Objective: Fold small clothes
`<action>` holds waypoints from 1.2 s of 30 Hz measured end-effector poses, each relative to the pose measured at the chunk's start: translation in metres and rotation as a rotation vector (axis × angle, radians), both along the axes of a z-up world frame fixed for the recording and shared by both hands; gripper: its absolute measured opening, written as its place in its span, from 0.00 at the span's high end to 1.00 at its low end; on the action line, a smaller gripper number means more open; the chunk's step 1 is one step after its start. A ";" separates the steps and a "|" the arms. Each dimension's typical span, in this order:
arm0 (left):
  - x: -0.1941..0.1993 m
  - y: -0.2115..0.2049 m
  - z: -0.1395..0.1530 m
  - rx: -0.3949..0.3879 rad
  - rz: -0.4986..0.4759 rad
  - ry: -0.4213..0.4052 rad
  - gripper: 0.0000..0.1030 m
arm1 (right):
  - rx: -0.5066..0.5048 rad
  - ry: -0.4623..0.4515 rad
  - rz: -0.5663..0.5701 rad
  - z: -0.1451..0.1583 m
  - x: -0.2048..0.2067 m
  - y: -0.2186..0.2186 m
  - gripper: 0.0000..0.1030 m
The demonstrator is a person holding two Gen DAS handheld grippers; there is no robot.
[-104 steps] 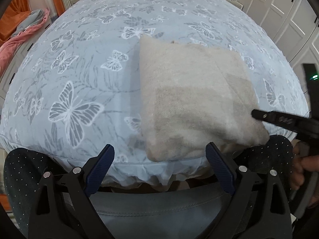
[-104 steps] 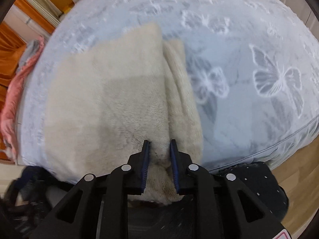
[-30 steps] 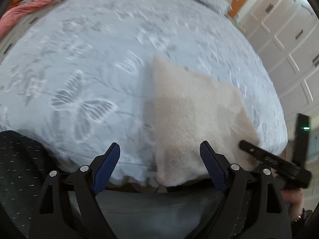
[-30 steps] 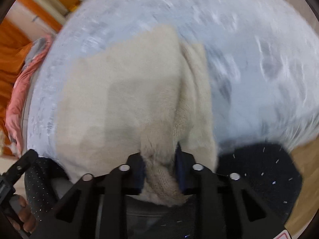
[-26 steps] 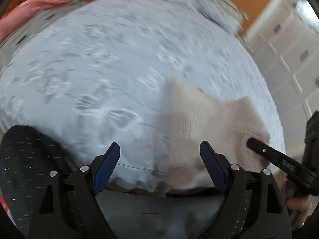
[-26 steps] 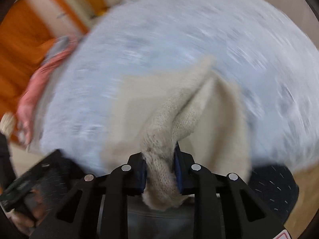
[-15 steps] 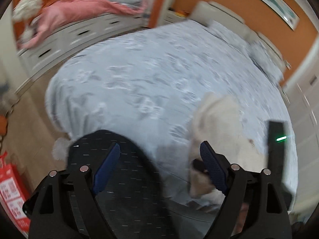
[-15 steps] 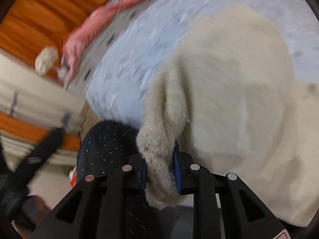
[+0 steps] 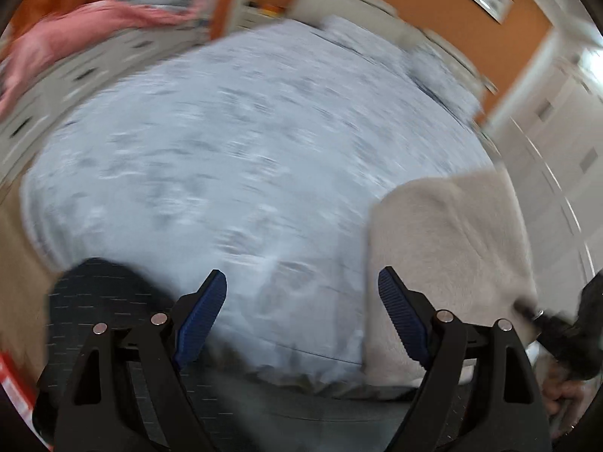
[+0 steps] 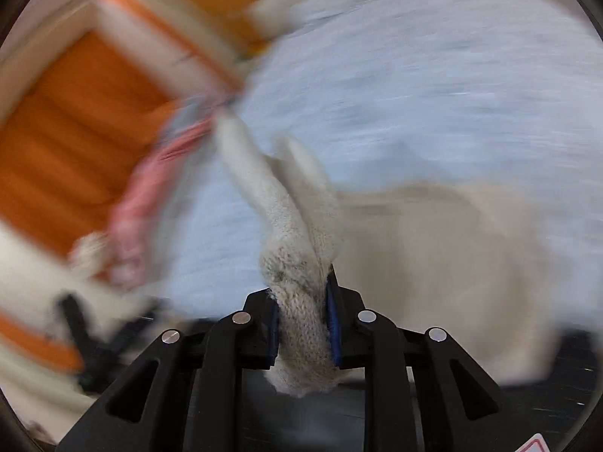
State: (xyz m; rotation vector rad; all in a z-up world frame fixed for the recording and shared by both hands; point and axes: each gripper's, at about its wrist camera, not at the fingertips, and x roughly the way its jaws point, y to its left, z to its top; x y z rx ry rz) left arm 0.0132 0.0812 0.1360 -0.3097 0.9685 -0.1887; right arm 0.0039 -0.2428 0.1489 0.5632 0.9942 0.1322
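We see our right gripper [image 10: 302, 324] jaws pinching the fuzzy cream knit [image 10: 433, 256], bunched on the bed [image 9: 245, 143], left gripper [image 9: 301, 316] jaws wide, empty.

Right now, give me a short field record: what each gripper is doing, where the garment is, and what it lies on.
left gripper: open, nothing between its pads, over the bed's near edge
right gripper: shut on a bunched edge of the garment
garment: cream fuzzy knit, lifted at the gripped edge, the rest lying on the bedspread
bedspread: pale blue, patterned
image quality: both views motion-blurred
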 end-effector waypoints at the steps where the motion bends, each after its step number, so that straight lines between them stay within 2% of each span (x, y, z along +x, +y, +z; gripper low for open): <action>1: 0.002 -0.018 -0.004 -0.003 -0.040 0.014 0.22 | -0.034 0.090 -0.063 -0.024 -0.016 -0.033 0.79; 2: 0.004 -0.041 -0.011 -0.007 -0.092 0.032 0.22 | -0.046 0.208 -0.106 -0.060 -0.030 -0.063 0.78; 4: 0.008 -0.083 -0.024 -0.006 -0.177 0.079 0.22 | -0.110 0.341 -0.168 -0.110 -0.047 -0.091 0.77; 5: 0.009 -0.106 -0.031 -0.012 -0.226 0.107 0.22 | -0.135 0.366 -0.213 -0.124 -0.058 -0.101 0.83; 6: 0.008 -0.121 -0.035 -0.010 -0.252 0.120 0.22 | -0.087 0.286 -0.239 -0.117 -0.067 -0.105 0.77; 9: 0.009 -0.170 -0.052 0.031 -0.321 0.162 0.22 | -0.028 0.157 -0.298 -0.085 -0.075 -0.106 0.74; 11: 0.011 -0.189 -0.064 0.044 -0.345 0.185 0.22 | -0.084 0.081 -0.288 -0.062 -0.067 -0.096 0.74; 13: 0.013 -0.203 -0.078 0.105 -0.344 0.206 0.22 | -0.139 0.058 -0.249 -0.059 -0.055 -0.091 0.74; 15: 0.013 -0.214 -0.092 0.166 -0.340 0.239 0.22 | -0.163 0.101 -0.236 -0.075 -0.045 -0.099 0.71; 17: 0.012 -0.215 -0.098 0.183 -0.340 0.254 0.22 | -0.186 0.223 -0.258 -0.104 -0.034 -0.107 0.70; 19: 0.009 -0.214 -0.100 0.203 -0.340 0.244 0.22 | -0.149 0.269 -0.279 -0.120 -0.035 -0.116 0.58; 21: 0.007 -0.215 -0.101 0.223 -0.348 0.233 0.22 | -0.116 0.269 -0.292 -0.126 -0.036 -0.116 0.51; 22: 0.007 -0.215 -0.101 0.231 -0.350 0.229 0.22 | -0.090 0.274 -0.264 -0.130 -0.032 -0.116 0.54; 23: 0.007 -0.216 -0.101 0.237 -0.351 0.228 0.22 | -0.079 0.273 -0.240 -0.131 -0.031 -0.113 0.66; 24: 0.006 -0.217 -0.100 0.238 -0.351 0.227 0.22 | -0.070 0.261 -0.202 -0.130 -0.027 -0.110 0.84; 26: 0.006 -0.218 -0.097 0.240 -0.351 0.218 0.22 | -0.089 0.211 -0.192 -0.109 -0.032 -0.100 0.86; 29: 0.004 -0.218 -0.091 0.255 -0.354 0.190 0.21 | -0.034 0.065 -0.203 -0.066 -0.040 -0.097 0.87; 31: 0.005 -0.219 -0.091 0.263 -0.355 0.181 0.21 | -0.050 0.034 -0.194 -0.061 -0.042 -0.095 0.87; 32: 0.005 -0.219 -0.093 0.266 -0.356 0.186 0.21 | -0.076 0.076 -0.189 -0.072 -0.038 -0.096 0.87; 34: 0.005 -0.218 -0.098 0.274 -0.352 0.207 0.21 | -0.139 0.284 -0.154 -0.123 -0.024 -0.098 0.86; 35: 0.005 -0.218 -0.099 0.275 -0.350 0.214 0.21 | -0.141 0.353 -0.156 -0.144 -0.023 -0.100 0.86; 36: 0.004 -0.216 -0.098 0.271 -0.350 0.209 0.21 | -0.118 0.338 -0.173 -0.143 -0.025 -0.102 0.86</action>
